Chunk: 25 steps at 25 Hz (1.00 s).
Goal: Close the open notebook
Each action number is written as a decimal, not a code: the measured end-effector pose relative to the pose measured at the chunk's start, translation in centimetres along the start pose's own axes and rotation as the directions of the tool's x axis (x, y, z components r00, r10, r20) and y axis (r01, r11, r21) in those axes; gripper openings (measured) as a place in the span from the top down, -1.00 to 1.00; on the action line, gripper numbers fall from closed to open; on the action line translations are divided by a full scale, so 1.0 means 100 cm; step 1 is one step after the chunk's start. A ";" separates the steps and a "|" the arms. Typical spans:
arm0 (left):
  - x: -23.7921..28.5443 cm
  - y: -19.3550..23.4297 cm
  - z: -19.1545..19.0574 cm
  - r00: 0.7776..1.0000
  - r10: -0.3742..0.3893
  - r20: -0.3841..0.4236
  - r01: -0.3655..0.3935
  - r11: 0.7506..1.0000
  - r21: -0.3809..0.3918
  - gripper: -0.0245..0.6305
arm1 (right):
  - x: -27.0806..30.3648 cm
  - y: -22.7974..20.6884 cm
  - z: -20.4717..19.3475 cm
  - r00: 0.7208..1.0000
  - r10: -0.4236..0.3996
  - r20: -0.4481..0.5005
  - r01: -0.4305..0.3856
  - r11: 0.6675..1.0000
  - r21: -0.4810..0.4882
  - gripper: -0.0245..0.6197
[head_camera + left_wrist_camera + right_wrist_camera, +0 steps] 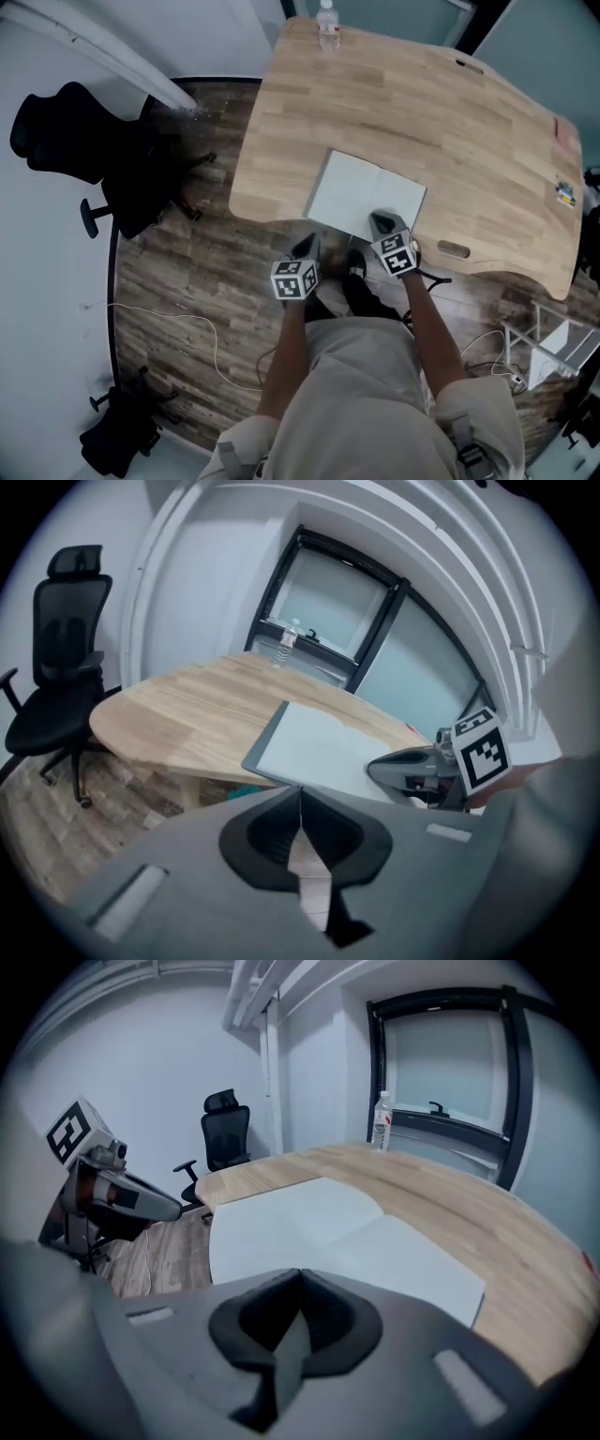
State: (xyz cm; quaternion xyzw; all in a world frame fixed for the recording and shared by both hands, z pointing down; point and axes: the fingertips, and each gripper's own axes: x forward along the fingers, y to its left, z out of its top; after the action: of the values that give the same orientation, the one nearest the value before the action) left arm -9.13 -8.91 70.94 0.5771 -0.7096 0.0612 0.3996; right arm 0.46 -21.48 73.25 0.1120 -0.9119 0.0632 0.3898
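The left tool (300, 794) has its jaws pressed together with nothing between them. It hangs just off the near edge of the bench (469, 122), over the wooden floor (178, 319). The right tool (300, 1277) is likewise closed and empty, and its tip is over the near edge of the notebook (366, 197). The notebook lies open and flat on the bench, close to the person, showing two blank white pages. A water bottle (327, 23) stands upright at the bench's far edge. A black office chair (84, 141) sits on the floor, well apart to the left.
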 end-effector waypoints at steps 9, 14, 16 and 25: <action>0.033 -0.007 -0.008 0.991 -0.066 0.113 0.093 0.963 -0.254 0.70 | 0.004 -0.002 0.003 0.999 -0.048 0.003 0.048 0.997 -0.061 0.92; 0.045 -0.005 -0.004 0.977 -0.097 0.192 0.164 0.914 -0.370 0.32 | 0.006 -0.002 0.002 0.999 -0.035 0.008 0.036 0.998 -0.050 0.92; 0.051 -0.005 -0.004 0.970 -0.112 0.218 0.198 0.883 -0.426 0.30 | 0.005 -0.002 0.001 0.999 -0.045 0.006 0.045 0.997 -0.057 0.92; 0.059 0.000 0.003 0.959 -0.105 0.263 0.244 0.780 -0.576 0.30 | 0.004 -0.001 0.001 0.999 -0.041 0.008 0.042 0.997 -0.065 0.92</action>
State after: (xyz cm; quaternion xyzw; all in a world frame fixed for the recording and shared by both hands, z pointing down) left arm -9.37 -13.61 74.49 0.4865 -0.6741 -0.2684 0.4866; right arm 0.16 -21.63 73.43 0.1183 -0.9122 0.0249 0.3914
